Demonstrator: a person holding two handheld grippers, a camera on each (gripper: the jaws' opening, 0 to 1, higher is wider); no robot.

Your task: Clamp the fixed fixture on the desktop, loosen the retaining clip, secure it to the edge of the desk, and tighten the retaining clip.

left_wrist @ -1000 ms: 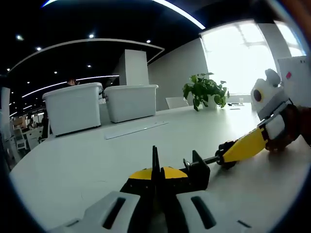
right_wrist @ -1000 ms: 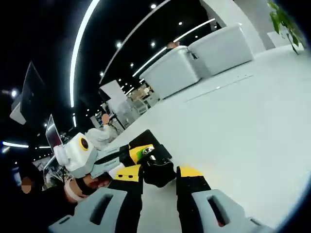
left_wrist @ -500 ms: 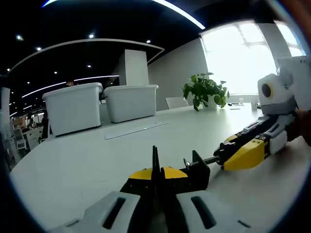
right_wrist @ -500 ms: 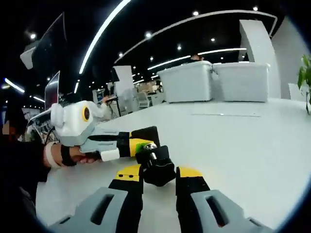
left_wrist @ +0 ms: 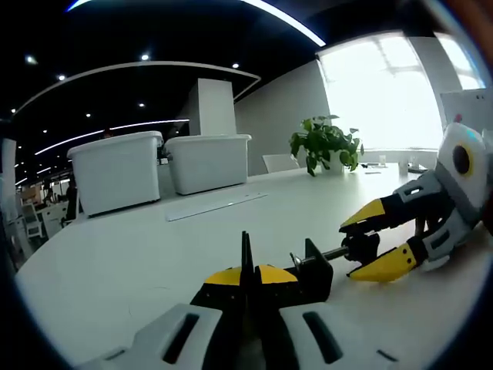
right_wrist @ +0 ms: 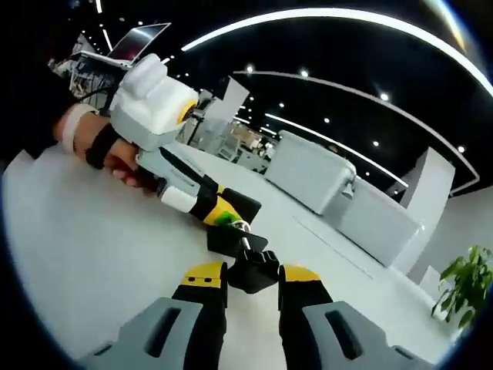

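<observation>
The fingers of the left gripper (left_wrist: 248,279) are pressed together on the thin black plate of the clamp fixture (left_wrist: 308,270), holding it just above the white surface (left_wrist: 139,254); in the right gripper view the same gripper (right_wrist: 223,216) reaches in from the left, held by a person's hand (right_wrist: 115,158), with its yellow tips at the fixture's far end. The fingers of the right gripper (right_wrist: 252,276) stand narrowly apart on either side of the fixture's black knob (right_wrist: 252,271); whether they press it cannot be told. In the left gripper view this right gripper (left_wrist: 377,243) comes in from the right with its yellow tips spread above and below the knob end of the fixture's screw. The surface is wide and white, and everything else lies beyond the fixture on it: two large white storage bins (left_wrist: 158,169) stand side by side well behind the fixture, a long flat strip (left_wrist: 216,206) lies between the bins and the fixture, and a green potted plant (left_wrist: 325,144) stands farther off to the right of the bins, before a bright window (left_wrist: 377,89).
</observation>
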